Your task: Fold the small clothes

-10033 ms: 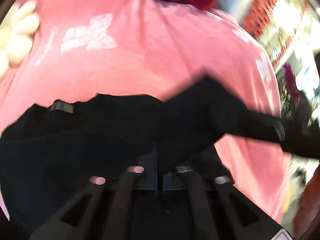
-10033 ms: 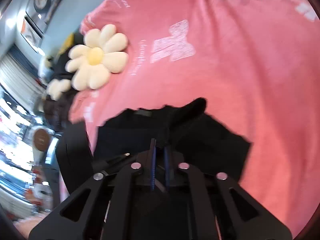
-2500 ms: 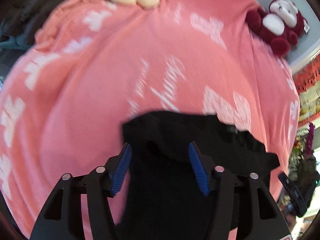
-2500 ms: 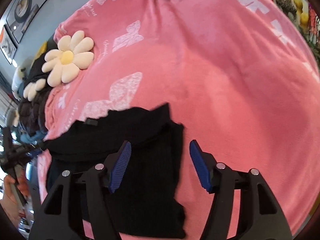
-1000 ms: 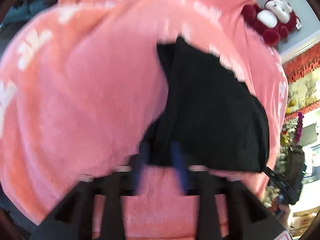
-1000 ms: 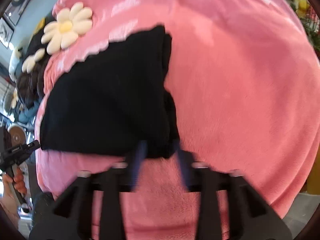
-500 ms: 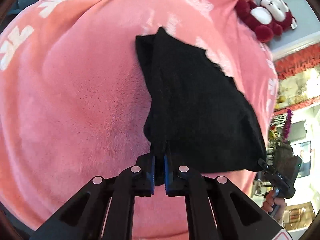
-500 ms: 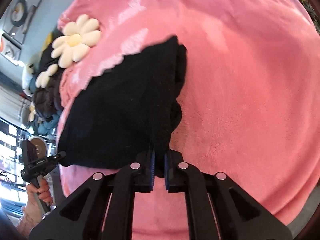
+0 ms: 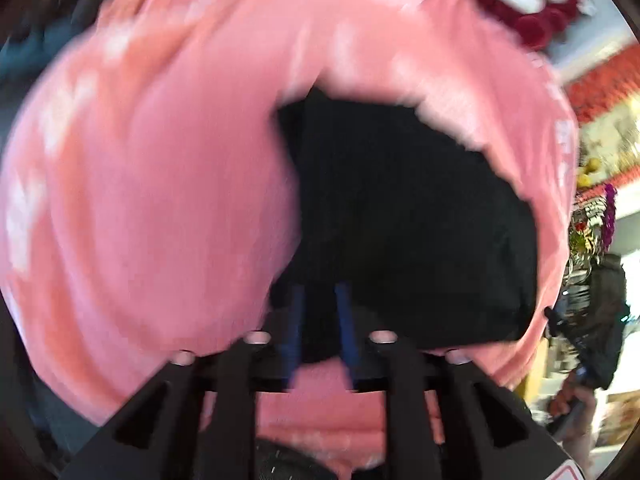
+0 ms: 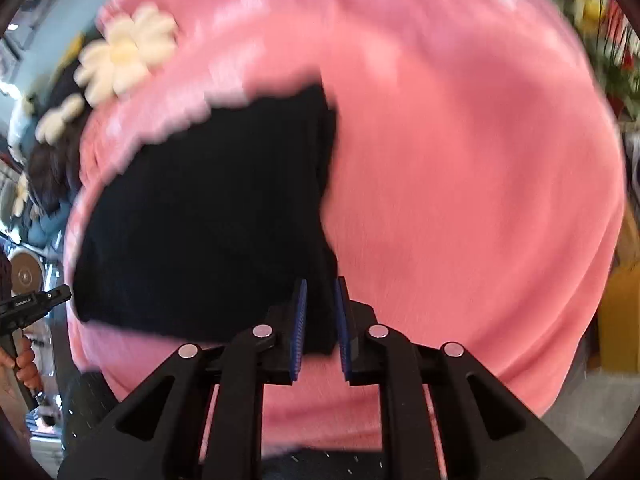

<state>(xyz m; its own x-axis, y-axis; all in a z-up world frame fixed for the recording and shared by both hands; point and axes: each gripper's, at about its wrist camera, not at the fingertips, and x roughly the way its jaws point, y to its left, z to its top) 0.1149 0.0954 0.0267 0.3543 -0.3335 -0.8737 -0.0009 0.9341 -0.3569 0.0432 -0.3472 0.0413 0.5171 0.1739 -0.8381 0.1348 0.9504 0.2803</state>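
A small black garment [image 9: 404,216] lies folded on the pink blanket [image 9: 168,208]. My left gripper [image 9: 320,300] has its blue pads a small gap apart around the garment's near left corner; the view is blurred by motion. In the right wrist view the same black garment [image 10: 208,216] spreads to the left, and my right gripper [image 10: 320,296] has its pads a small gap apart around the near right corner. Both corners sit between the pads near the blanket's front edge.
A red and white plush toy [image 9: 528,4] sits at the far right of the blanket. A cream flower cushion [image 10: 124,52] lies at the far left beside dark clothes [image 10: 48,168]. The other gripper's handle and a hand [image 10: 24,312] show at the left edge.
Both grippers' pads, pressed tight on the garment's near corners half a second ago, now stand slightly apart. Both cameras are moving; the views have blurred and the garment looks nearer.
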